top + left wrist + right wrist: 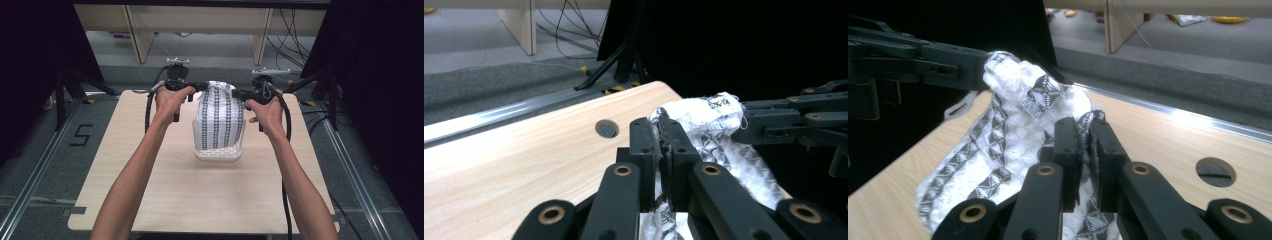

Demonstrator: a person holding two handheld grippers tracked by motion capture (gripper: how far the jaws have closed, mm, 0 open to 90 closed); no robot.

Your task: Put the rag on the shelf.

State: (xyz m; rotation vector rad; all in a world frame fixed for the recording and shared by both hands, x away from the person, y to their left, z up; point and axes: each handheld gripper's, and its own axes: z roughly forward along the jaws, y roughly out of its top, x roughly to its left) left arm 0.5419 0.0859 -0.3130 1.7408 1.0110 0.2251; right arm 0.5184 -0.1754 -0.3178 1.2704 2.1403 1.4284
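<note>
A white cloth (220,115) with dark patterned stripes hangs stretched between my two grippers, and its lower end drapes into a clear plastic tub (218,154) at the table's middle. My left gripper (200,88) is shut on the cloth's top left corner, my right gripper (240,94) on its top right corner. In the left gripper view the black jaws (660,129) pinch a fold of the cloth (716,125), and the right gripper (791,120) grips its far end. In the right gripper view my jaws (1085,131) clamp the cloth (1013,125), with the left gripper (923,62) on its far corner.
The light wooden table (150,175) has a round hole (607,128) near one far corner and another (1215,171) near the other. Metal floor rails (30,175) flank it. Wooden furniture legs (137,35), cables and black stands lie beyond the far edge.
</note>
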